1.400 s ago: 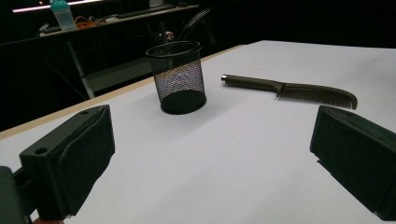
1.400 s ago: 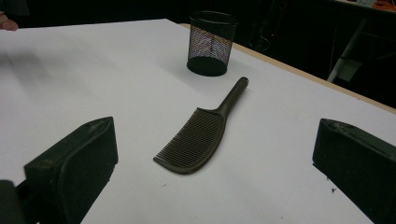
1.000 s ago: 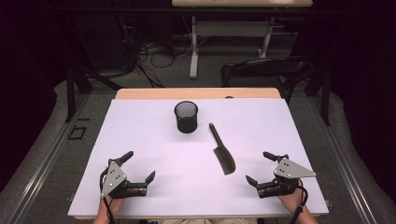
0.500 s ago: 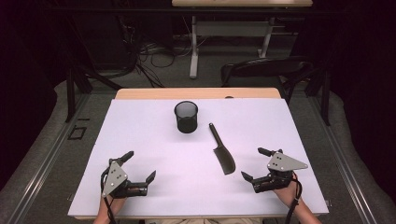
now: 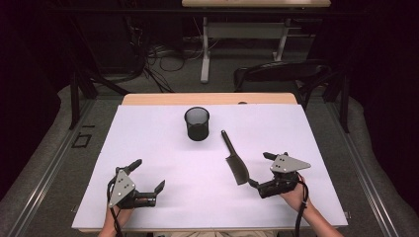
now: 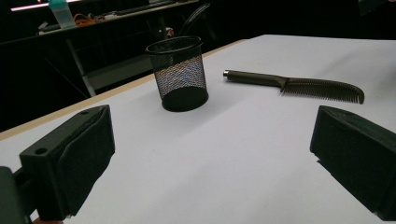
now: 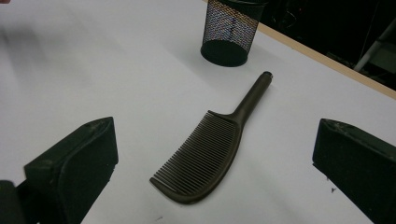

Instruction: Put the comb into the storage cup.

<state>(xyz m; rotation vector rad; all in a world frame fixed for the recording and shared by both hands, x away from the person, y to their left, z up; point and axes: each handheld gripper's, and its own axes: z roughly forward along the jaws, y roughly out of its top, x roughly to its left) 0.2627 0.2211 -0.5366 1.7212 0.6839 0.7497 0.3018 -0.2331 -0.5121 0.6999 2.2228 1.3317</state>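
Dark, seemingly plastic comb (image 7: 205, 154) flat on table, before wide-spread, empty right gripper (image 5: 260, 170).

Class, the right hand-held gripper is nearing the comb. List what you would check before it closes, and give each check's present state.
1. Right hand-held gripper open wide: ok.
2. Comb lies between its jaws in the right gripper view: ok.
3. Comb flat on the table, free of other things: ok.
4. Mesh cup upright, apart from the comb handle: ok.
5. Left hand-held gripper open, away from the comb: ok.
6. Jaws low enough to catch the thin comb: cannot tell.
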